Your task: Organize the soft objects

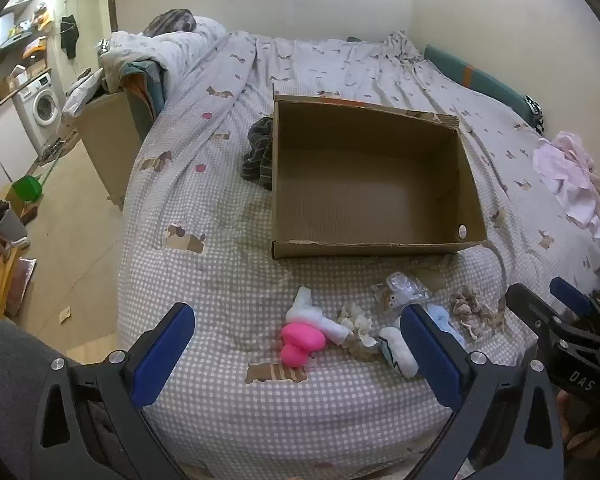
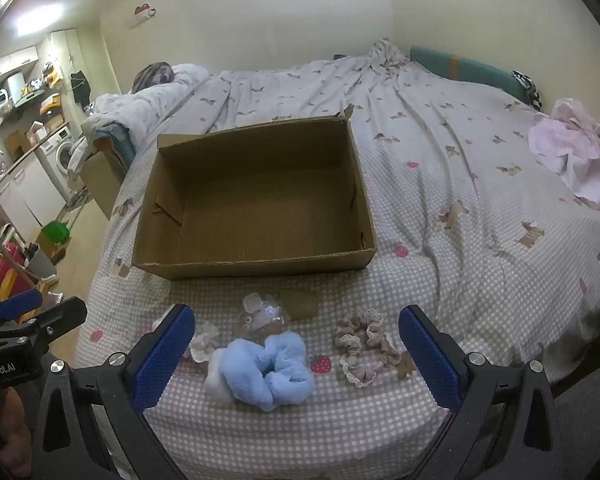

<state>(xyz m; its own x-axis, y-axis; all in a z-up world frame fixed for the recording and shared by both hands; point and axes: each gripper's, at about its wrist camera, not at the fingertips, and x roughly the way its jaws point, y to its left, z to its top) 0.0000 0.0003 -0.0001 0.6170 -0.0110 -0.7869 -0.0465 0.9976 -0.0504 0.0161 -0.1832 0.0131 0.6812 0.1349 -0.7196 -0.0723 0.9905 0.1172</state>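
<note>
The left hand-held gripper (image 1: 298,344) hangs wide and empty over the near edge of the bed (image 1: 204,280), tilted down at the pink soft toy (image 1: 302,345) between its pads; the right hand-held gripper (image 2: 296,346) is just as wide and bare, framing the blue fluffy scrunchie (image 2: 268,372); both seem set to pick, nothing being held yet. The soft things lie in a loose row along that near edge, probably laid out for sorting: one pink toy, one white roll (image 1: 320,316), one cream scrunchie (image 1: 356,324), one small clear packet (image 2: 260,314), one blue scrunchie, and two beige lace scrunchies (image 2: 360,344) touching each other nearest the right side. Just behind them, mid-bed, one open cardboard box (image 2: 256,266) stands empty, presumably the destination; a dark striped garment (image 1: 260,152) lies against its left wall; pink cloth (image 2: 572,156) is heaped at the far right edge.
</note>
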